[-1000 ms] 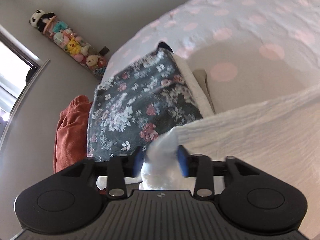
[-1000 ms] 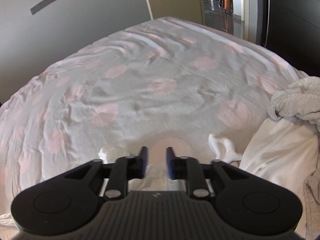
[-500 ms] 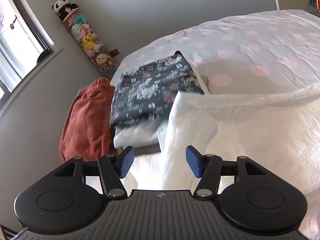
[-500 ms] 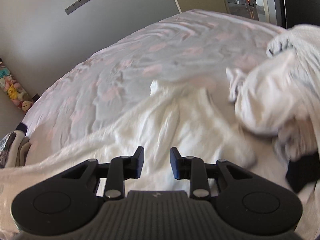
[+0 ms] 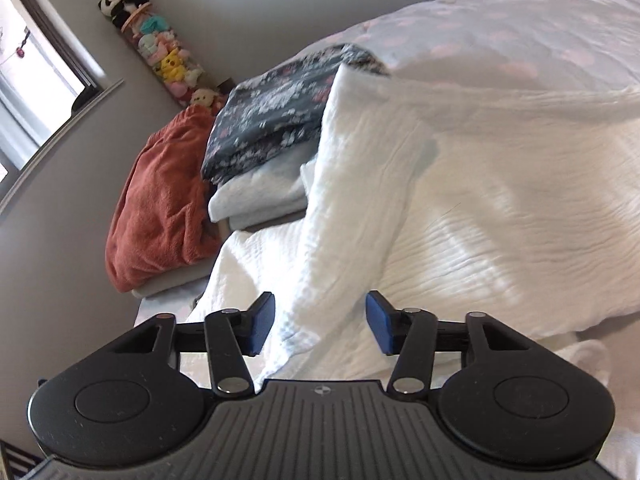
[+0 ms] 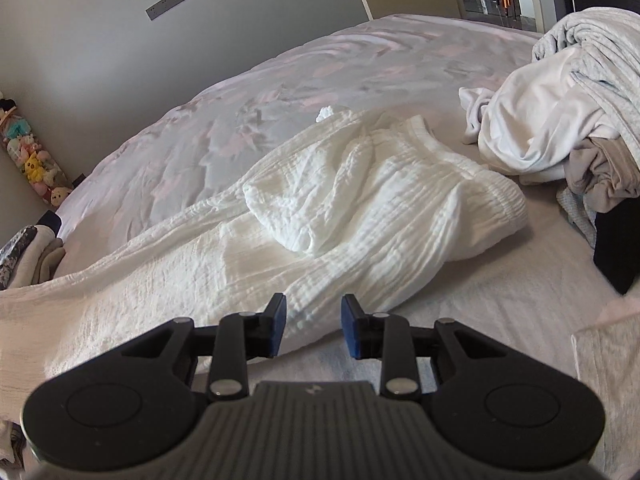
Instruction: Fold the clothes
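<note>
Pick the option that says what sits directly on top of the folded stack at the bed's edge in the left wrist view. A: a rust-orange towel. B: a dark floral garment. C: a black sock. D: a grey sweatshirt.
B: the dark floral garment lies folded on top of the pale folded items, while the rust-orange blanket hangs beside the stack, not on it.

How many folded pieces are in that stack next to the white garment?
3 visible: the dark floral piece on top, a white one under it, and a beige one at the bottom edge. More may be hidden.
</note>
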Tool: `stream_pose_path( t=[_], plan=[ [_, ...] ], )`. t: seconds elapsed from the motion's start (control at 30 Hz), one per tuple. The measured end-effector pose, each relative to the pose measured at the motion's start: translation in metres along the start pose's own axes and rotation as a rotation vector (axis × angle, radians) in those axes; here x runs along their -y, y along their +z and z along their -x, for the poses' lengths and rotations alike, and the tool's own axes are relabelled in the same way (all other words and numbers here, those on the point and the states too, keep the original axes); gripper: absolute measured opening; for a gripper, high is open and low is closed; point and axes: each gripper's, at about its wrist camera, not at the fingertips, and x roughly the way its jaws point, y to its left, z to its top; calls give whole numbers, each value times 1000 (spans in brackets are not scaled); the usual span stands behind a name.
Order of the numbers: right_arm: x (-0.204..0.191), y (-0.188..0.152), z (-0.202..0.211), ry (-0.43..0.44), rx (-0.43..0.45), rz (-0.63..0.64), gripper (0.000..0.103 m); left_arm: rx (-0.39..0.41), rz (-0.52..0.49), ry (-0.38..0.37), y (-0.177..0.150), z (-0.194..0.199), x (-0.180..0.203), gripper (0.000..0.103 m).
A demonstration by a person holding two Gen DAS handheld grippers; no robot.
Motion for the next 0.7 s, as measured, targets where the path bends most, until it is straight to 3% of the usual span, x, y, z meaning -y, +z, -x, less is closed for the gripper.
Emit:
stream_pose_path(
  t=[0.03, 0.1, 0.33, 0.53, 0.7],
  plan=[
    [1, 0, -2, 0, -2, -1, 34, -3, 23, 6, 0, -1, -5, 22],
    [2, 0, -5, -1, -6, -3, 34, 1, 86, 15, 4, 2, -20, 15],
    [7, 2, 1, -20, 19, -26, 34, 12, 294, 59, 18, 10, -69, 15],
    [28, 20, 22, -80, 97, -111, 34, 30, 283, 84, 29, 34, -75, 15],
    [59, 60, 13, -86, 77, -141, 34, 27, 219, 40, 38, 47, -55, 16]
  ],
)
